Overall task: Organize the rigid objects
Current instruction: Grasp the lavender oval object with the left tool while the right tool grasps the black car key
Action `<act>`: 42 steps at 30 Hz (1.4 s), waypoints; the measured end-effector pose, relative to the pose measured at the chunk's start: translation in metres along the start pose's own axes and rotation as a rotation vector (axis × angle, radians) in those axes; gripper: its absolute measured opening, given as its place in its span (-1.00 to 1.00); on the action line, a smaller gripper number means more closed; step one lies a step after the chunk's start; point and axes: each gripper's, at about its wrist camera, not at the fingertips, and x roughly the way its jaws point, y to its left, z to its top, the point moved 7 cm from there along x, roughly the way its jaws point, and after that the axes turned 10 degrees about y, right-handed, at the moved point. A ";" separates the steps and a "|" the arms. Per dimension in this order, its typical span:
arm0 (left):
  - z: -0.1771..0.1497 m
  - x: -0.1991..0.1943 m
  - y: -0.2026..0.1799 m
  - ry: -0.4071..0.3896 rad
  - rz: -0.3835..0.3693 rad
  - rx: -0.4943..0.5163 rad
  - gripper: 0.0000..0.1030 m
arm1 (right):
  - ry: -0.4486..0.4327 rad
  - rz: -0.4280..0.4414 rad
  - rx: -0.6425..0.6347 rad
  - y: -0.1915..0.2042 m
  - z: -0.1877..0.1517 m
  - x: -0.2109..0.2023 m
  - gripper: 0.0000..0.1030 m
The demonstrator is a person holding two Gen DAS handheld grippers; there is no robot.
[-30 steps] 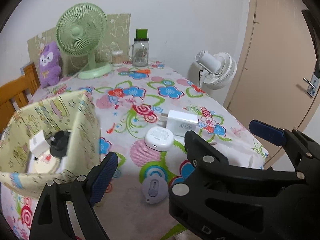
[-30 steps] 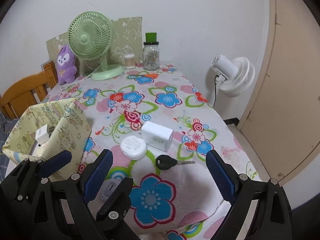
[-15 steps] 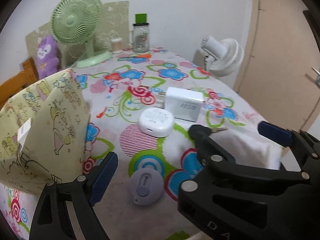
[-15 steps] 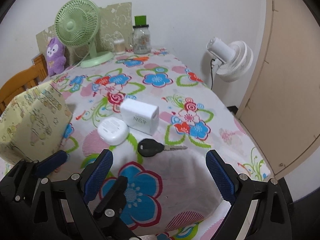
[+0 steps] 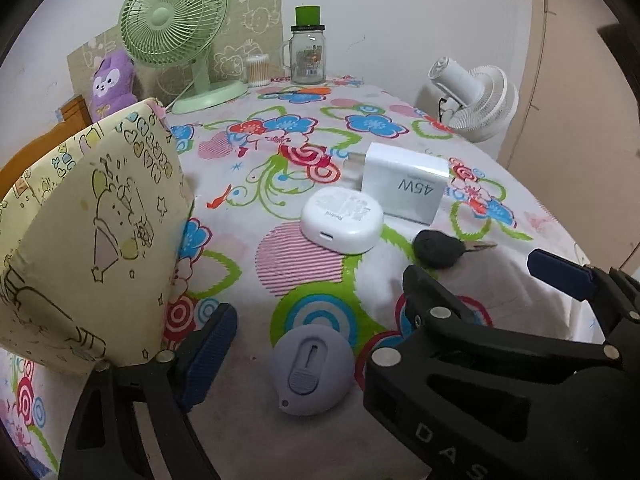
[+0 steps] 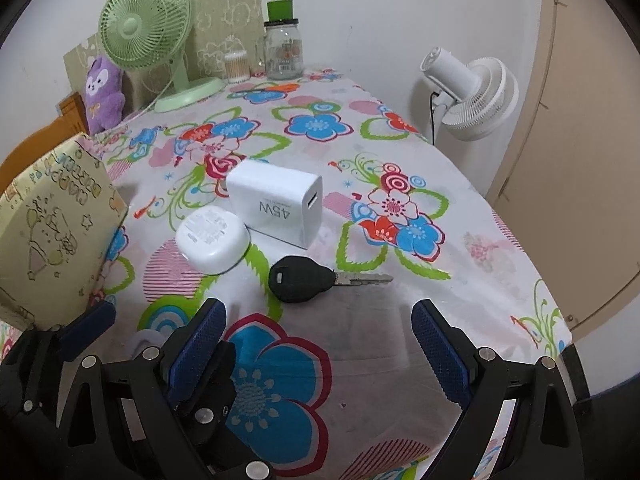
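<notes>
White walls and a beige door [image 6: 576, 184] enclose a table draped in a floral tablecloth [image 6: 360, 312]. Taking the white 45W charger [image 6: 276, 204] as landmark: a round white earbud case [image 6: 212, 238] sits just beside it on its near-left, and a black-headed key [image 6: 302, 279] lies near it on the close side, blade pointing toward the door. A flat lilac disc-shaped tag [image 5: 313, 370] lies farther toward the camera than the earbud case, well apart from the charger. Left of the charger stands a yellow cartoon-printed box [image 5: 92, 240]; its contents are hidden from this angle. Far behind the charger, against the wall, stand a green desk fan [image 6: 148, 32], a purple plush toy [image 6: 103, 94], a cotton-swab tub [image 6: 236, 66] and a glass jar [image 6: 284, 54] with a green lid. A white floor fan [image 6: 468, 98] stands beyond the table edge, right of the charger.

Left gripper [image 5: 380, 308]: fingers spread wide, the lilac tag lying on the cloth between them, untouched. Right gripper [image 6: 320, 344]: fingers likewise spread, empty, hovering just short of the key.
</notes>
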 end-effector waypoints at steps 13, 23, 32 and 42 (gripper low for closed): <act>-0.014 -0.013 0.003 -0.030 -0.011 -0.022 -0.17 | -0.012 0.029 -0.063 0.013 -0.006 -0.005 0.86; -0.007 -0.012 0.002 -0.035 -0.007 -0.010 -0.23 | -0.029 0.023 -0.032 0.008 -0.007 -0.007 0.87; 0.011 0.000 -0.002 -0.034 0.002 0.014 -0.23 | -0.039 0.014 0.000 0.000 0.010 0.003 0.86; 0.025 0.008 0.001 -0.021 0.001 0.027 -0.23 | 0.006 0.033 0.056 -0.014 0.023 0.023 0.86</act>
